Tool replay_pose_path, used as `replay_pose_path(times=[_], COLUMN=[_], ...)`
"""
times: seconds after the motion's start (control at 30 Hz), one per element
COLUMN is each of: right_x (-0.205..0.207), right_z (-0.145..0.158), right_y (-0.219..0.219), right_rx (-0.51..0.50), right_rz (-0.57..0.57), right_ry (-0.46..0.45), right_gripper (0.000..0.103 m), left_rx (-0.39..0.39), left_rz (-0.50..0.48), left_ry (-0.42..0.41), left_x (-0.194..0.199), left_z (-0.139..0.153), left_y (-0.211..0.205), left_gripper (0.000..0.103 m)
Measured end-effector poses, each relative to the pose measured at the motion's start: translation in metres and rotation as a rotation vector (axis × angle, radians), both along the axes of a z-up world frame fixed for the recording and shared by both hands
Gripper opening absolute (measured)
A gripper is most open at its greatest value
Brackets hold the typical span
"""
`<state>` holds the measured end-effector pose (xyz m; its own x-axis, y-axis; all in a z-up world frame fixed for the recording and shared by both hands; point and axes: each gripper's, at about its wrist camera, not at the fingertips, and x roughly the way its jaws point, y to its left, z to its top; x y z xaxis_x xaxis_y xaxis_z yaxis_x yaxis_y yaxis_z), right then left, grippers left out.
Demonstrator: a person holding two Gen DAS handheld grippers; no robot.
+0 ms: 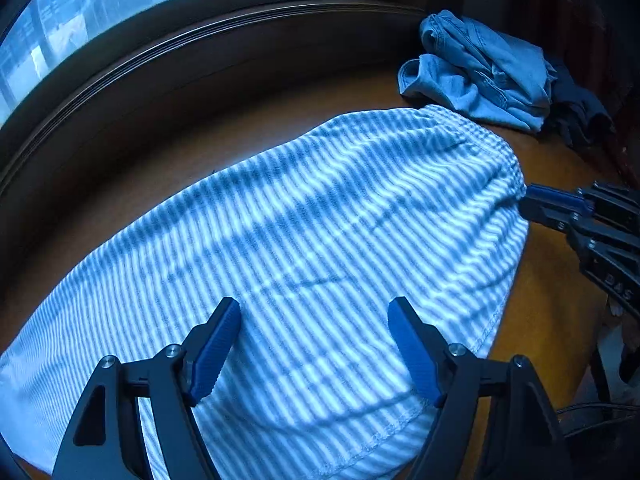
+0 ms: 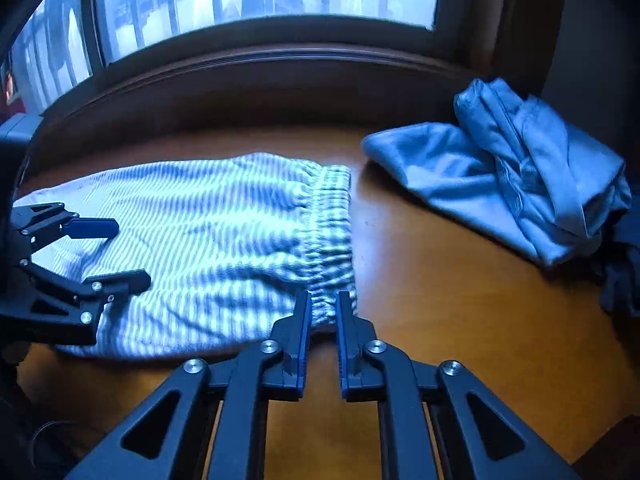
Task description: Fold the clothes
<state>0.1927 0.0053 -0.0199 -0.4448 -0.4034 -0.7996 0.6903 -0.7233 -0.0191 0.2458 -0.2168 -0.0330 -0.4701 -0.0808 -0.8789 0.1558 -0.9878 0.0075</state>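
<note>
A blue-and-white striped garment (image 2: pixel 208 240) with a gathered elastic waistband lies flat across the frame's centre-left, while a crumpled pale blue garment (image 2: pixel 516 184) (something darker beside it) sits heaped at the upper right.

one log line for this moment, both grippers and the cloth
left gripper: open over striped shorts | right gripper: pinching waistband corner | blue garment: unfolded pile
</note>
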Motion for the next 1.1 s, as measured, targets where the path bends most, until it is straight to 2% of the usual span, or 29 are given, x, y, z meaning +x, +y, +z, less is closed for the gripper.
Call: replay_pose_path(times=[0.07,0.17,0.23,0.33,0.47,0.53,0.6,0.73,0.87,0.9,1.0,1.1], right_x=[-0.001,0.008,0.01,0.014,0.007,-0.002,-0.003,0.005,0.003,0.004,-0.003,-0.017], right_z=[0.004,0.022,0.017,-0.002,-0.015,-0.013,-0.007,0.014,-0.011,-0.012,-0.007,0.022], right_y=[0.0,-0.007,-0.026,-0.044,-0.023,-0.019,-0.025,-0.025,-0.027,-0.027,-0.03,-0.044], right_rx=[-0.024,-0.128,-0.103,-0.013,-0.013,-0.021,-0.02,-0.043,0.069,0.049,0.056,-0.038], right_rz=[-0.003,0.059,0.106,0.137,0.177,0.173,0.154,0.202,0.221,0.229,0.217,0.233], right_ry=[0.005,-0.002,0.005,0.004,-0.007,-0.042,-0.038,-0.013,-0.036,-0.021,-0.062,-0.026], right_gripper=[0.012,0.015,0.015,0.015,0.017,0.018,0.018,0.02,0.02,0.021,0.022,0.023], left_rx=[0.0,0.0,-0.004,-0.008,-0.003,-0.005,0.013,0.04,0.023,0.028,0.028,0.028], left_rz=[0.005,0.013,0.019,0.034,0.04,0.043,0.053,-0.009,-0.049,-0.049,-0.053,-0.051], left_ry=[0.003,0.005,0.004,-0.001,0.001,-0.003,-0.009,0.046,0.024,0.019,0.005,0.004], left_x=[0.001,-0.009,-0.026,-0.027,-0.029,-0.033,-0.034,-0.026,-0.031,-0.03,-0.03,-0.03], left_z=[-0.001,-0.004,-0.012,-0.012,-0.014,-0.015,-0.012,0.0,-0.005,-0.008,-0.012,-0.01], left_y=[0.001,0.007,0.017,0.016,0.015,0.018,0.02,0.035,0.047,0.047,0.048,0.048], left_gripper=[0.076,0.077,0.077,0.078,0.085,0.085,0.08,0.08,0.08,0.08,0.081,0.082])
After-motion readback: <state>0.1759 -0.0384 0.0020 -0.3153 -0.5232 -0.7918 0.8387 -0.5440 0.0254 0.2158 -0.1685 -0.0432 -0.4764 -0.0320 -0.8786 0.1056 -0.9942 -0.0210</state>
